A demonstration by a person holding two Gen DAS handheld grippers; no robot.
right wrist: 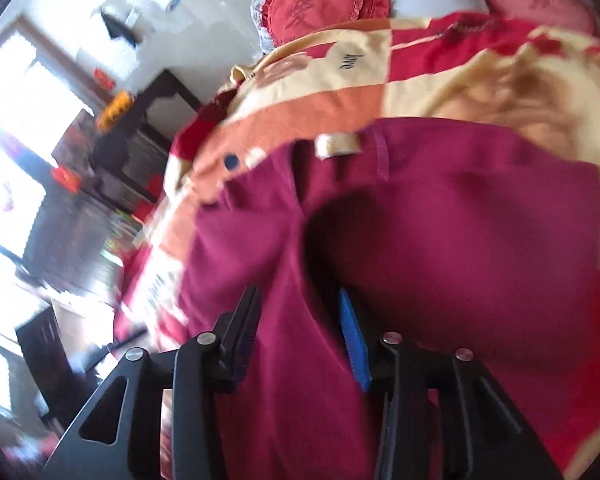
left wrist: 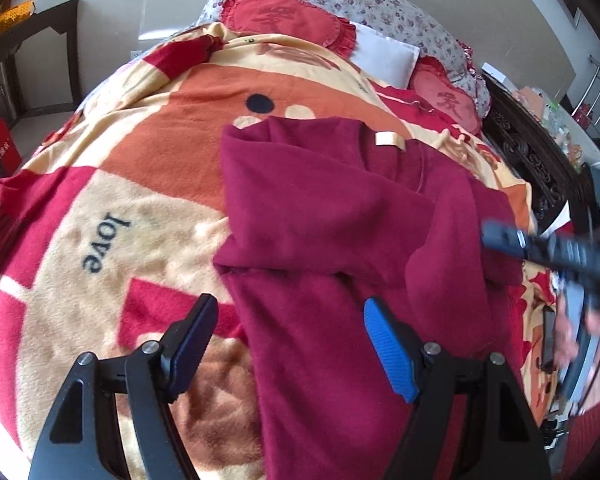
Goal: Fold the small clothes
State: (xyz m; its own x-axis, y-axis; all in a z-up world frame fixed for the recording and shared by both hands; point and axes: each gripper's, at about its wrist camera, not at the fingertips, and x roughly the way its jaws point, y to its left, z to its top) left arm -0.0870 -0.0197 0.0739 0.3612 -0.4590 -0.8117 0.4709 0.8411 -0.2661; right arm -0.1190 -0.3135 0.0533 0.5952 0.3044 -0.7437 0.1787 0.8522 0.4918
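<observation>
A dark red top (left wrist: 340, 216) lies on the patterned blanket (left wrist: 112, 208) on the bed, its left sleeve folded across the body and a cream neck label (left wrist: 390, 141) at the far end. My left gripper (left wrist: 288, 320) is open and empty above the top's near left edge. My right gripper shows blurred at the right of the left wrist view (left wrist: 540, 248). In the right wrist view my right gripper (right wrist: 300, 320) is partly open over the top (right wrist: 440, 208), with cloth between the fingers but not pinched. The label (right wrist: 337, 145) shows there too.
Red heart cushions (left wrist: 292, 18) and a white pillow (left wrist: 384, 54) lie at the bed's head. A dark carved bed frame (left wrist: 532, 152) runs along the right. A dark cabinet (right wrist: 140, 136) stands left of the bed by a bright window.
</observation>
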